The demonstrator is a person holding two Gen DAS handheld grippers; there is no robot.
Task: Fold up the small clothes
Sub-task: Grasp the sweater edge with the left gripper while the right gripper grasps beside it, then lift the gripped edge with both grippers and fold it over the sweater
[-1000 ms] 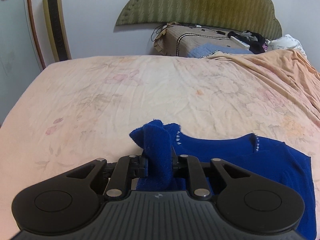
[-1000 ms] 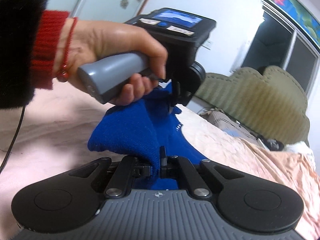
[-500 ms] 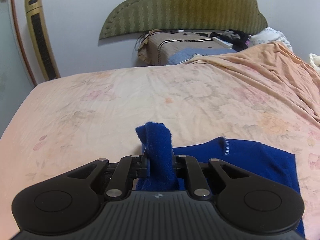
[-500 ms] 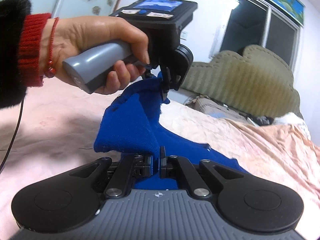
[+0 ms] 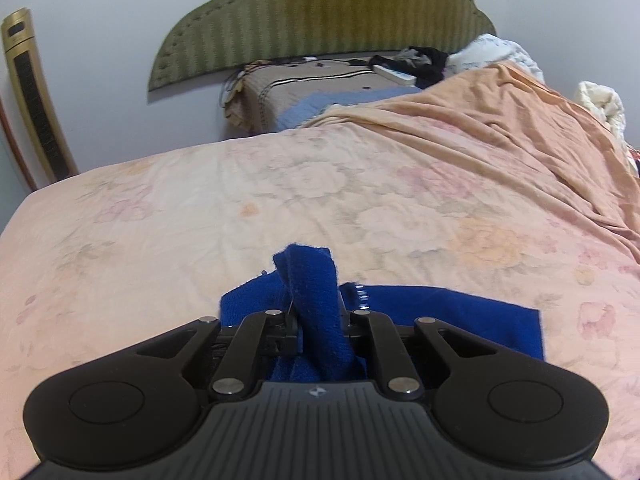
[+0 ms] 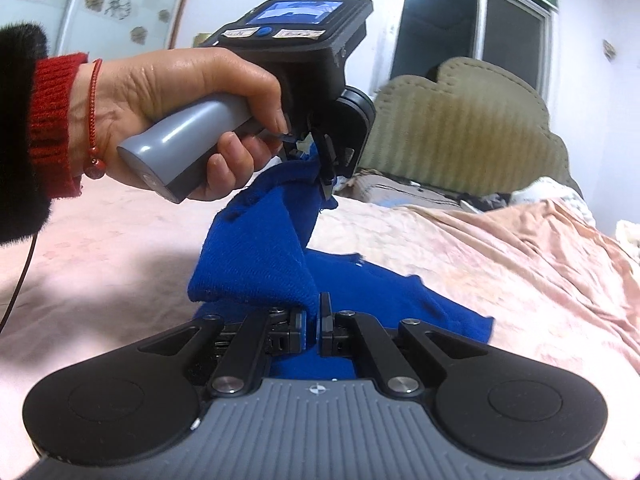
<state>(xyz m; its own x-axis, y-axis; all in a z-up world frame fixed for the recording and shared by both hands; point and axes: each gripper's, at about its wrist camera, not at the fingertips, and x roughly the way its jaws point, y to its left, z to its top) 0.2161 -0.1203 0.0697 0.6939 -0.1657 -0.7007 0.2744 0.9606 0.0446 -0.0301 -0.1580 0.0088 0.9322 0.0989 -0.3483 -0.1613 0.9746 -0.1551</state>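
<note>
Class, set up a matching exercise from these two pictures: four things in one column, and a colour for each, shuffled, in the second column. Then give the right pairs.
Things:
1. garment
2. headboard
3. bed sheet
4. gripper handle

Colours:
A. grey
B. pale pink with faded flowers
C. deep blue
D. olive green

Pairs: 1-C, 2-D, 3-B, 4-A
</note>
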